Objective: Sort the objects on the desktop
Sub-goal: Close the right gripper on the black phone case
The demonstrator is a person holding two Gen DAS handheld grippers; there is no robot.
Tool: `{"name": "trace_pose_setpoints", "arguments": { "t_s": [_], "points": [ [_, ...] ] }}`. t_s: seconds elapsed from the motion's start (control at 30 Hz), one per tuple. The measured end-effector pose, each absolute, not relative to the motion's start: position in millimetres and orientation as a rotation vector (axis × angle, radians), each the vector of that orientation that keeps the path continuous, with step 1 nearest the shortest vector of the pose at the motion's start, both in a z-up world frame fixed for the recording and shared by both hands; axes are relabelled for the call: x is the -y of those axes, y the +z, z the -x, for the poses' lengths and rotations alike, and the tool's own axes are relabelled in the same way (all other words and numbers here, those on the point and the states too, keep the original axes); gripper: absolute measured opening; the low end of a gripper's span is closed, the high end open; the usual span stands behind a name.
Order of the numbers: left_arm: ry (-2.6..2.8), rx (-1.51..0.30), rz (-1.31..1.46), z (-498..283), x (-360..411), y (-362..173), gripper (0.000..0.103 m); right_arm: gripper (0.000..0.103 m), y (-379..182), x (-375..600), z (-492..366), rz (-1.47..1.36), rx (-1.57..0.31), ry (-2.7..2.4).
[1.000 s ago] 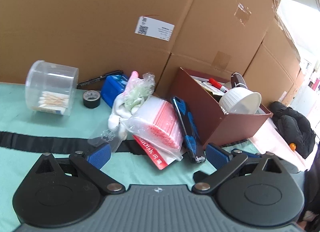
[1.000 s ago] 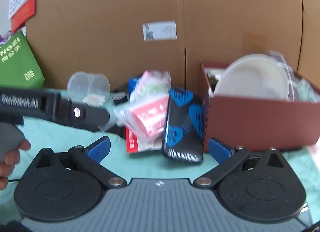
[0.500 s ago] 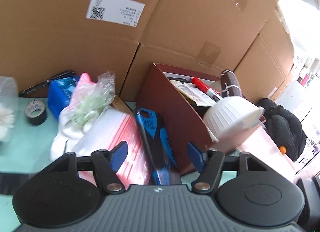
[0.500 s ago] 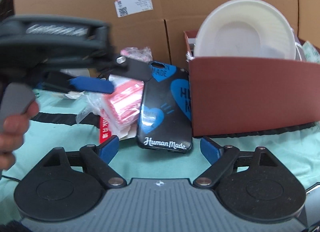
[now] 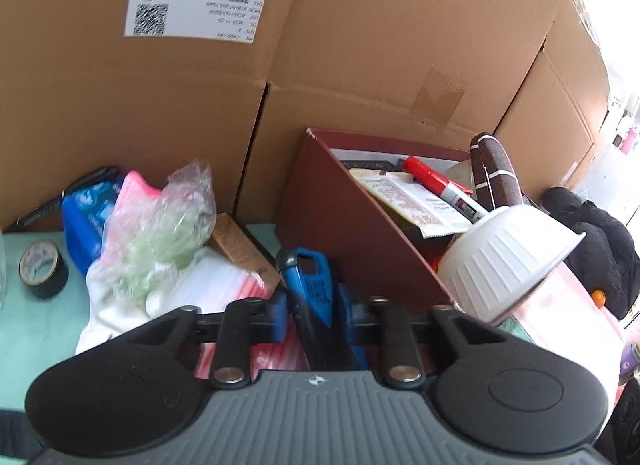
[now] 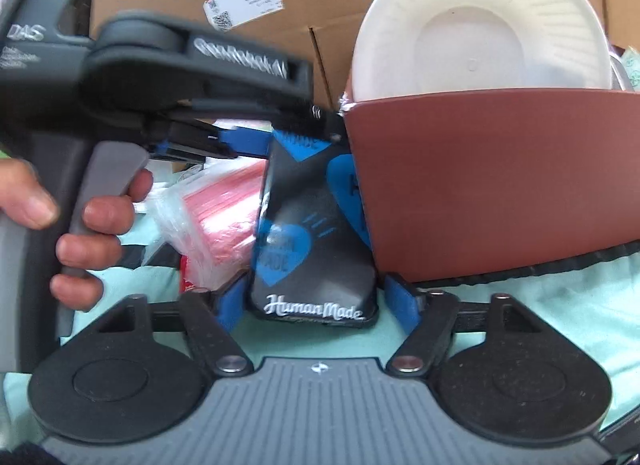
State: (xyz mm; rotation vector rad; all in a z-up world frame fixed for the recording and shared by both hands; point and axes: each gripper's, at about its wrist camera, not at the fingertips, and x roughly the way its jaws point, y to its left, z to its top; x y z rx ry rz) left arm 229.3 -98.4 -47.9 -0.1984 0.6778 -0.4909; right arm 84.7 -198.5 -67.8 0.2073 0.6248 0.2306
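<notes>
Cardboard boxes (image 5: 360,65) wall the mint worktop (image 6: 560,297). Left claw (image 5: 312,311), held level, clenches the phone case (image 5: 310,285) beside the maroon box (image 5: 352,225). Right claw (image 6: 318,305) straddles the case's lower end, released.

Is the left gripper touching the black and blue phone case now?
Touching. In the left wrist view, the left gripper has both blue pads pressed against the edges of the phone case, with no gap visible.
</notes>
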Motion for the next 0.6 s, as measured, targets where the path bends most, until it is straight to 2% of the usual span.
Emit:
{"name": "trace_pose_setpoints", "arguments": {
  "t_s": [0.33,0.6],
  "points": [
    [-0.482,-0.682,0.246,-172,82,-50,0.021,0.066,-63,197,-47,-0.2,-0.669,0.323],
    [-0.527,-0.747,0.257,-141,89,-61,0.026,0.066,-62,194,-5,-0.161,-0.662,0.329]
  ]
}}
